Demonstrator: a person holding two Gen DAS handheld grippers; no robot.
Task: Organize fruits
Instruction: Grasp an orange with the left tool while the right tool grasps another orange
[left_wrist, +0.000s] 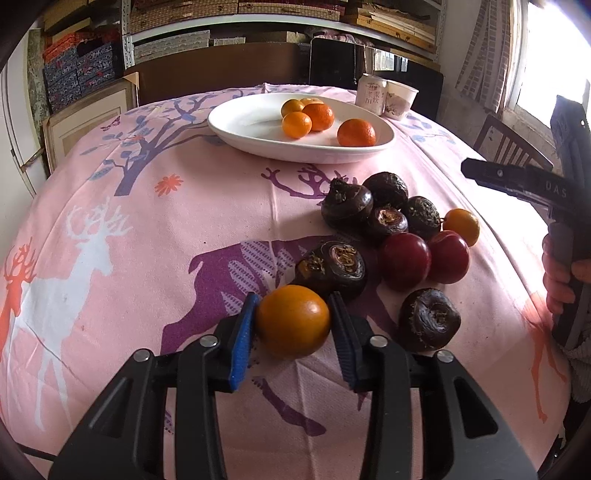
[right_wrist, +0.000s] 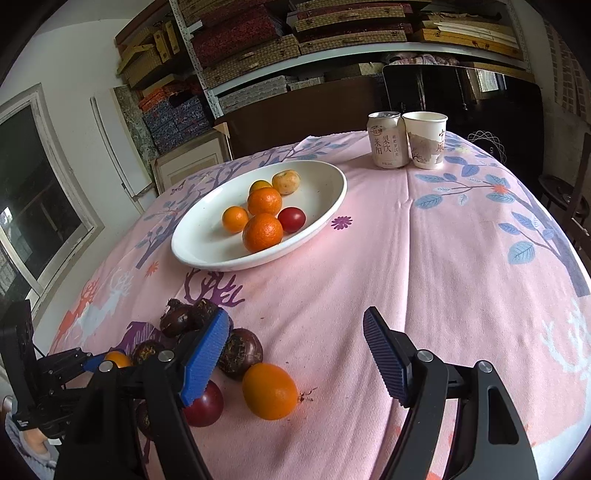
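Note:
My left gripper (left_wrist: 293, 314) is shut on an orange fruit (left_wrist: 293, 320) just above the pink tablecloth. Beyond it lie several dark water chestnuts (left_wrist: 347, 206), two red plums (left_wrist: 406, 260) and a small orange fruit (left_wrist: 461, 226). A white oval plate (left_wrist: 236, 125) at the back holds several oranges (left_wrist: 356, 132). In the right wrist view my right gripper (right_wrist: 295, 354) is open and empty above the cloth, with an orange fruit (right_wrist: 269, 390), a red plum (right_wrist: 205, 406) and chestnuts (right_wrist: 240, 349) near its left finger. The plate (right_wrist: 332, 177) holds oranges (right_wrist: 263, 232) and a red fruit (right_wrist: 291, 219).
A drink can (right_wrist: 386, 140) and a paper cup (right_wrist: 424, 139) stand at the table's far edge behind the plate. A wooden chair (left_wrist: 506, 146) stands to the right of the table. Shelves of boxes fill the back wall.

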